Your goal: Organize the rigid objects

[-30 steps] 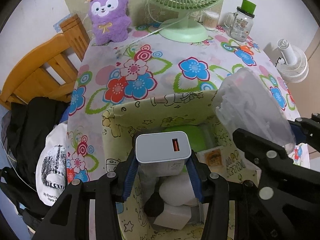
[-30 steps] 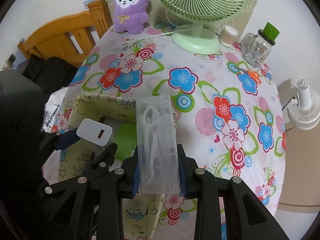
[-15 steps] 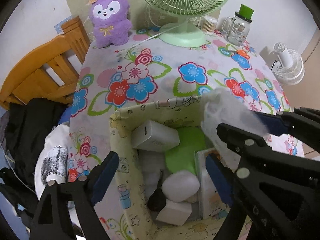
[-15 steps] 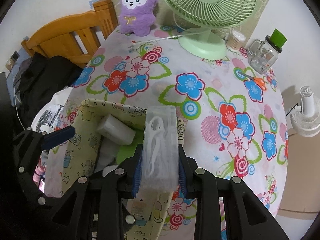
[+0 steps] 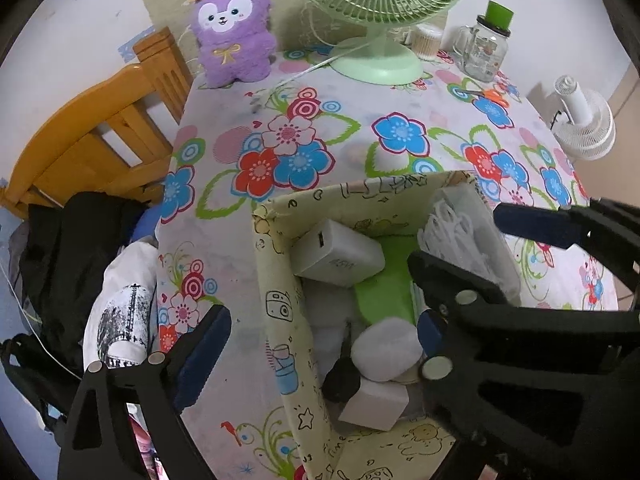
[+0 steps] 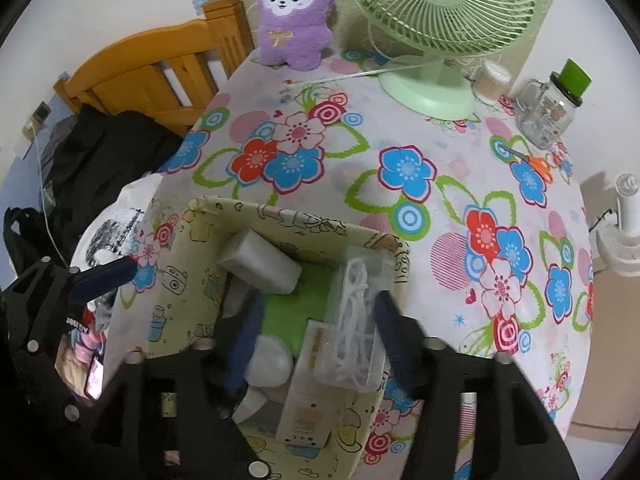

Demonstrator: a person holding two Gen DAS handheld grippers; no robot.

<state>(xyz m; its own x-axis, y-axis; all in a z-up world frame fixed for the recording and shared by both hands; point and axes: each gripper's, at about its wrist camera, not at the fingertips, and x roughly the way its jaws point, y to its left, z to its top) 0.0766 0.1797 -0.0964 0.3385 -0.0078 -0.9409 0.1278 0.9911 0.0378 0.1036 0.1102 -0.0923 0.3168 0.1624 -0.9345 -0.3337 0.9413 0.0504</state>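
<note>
Moved: white charger (image 5: 336,254) now lies in the fabric bin's (image 5: 276,292) far-left corner; clear floss-pick box (image 6: 354,316) dropped along its right wall.
Left gripper (image 5: 316,344): just opened wide, empty.
Right gripper (image 6: 316,332): jaws just parted, box loose between.

- Yellow cartoon-print storage box (image 5: 280,304), fabric-look walls, open top, sits on the floral tablecloth near the table's front edge.
- White USB charger block (image 5: 338,254), port facing up-left, lies tilted in the box's far-left corner, propped over other items.
- Clear plastic case of white floss picks (image 6: 354,316), leans lengthwise against the box's right wall, far end at the rim.
- Green flat item (image 5: 384,284) at box centre, partly covered.
- White rounded case (image 5: 386,348) lies on top nearer the front, touching a small black item (image 5: 340,380).
- White cube adapter (image 5: 374,404) below it.
- Beige printed carton (image 6: 306,392) lies flat beside the floss case.
</note>
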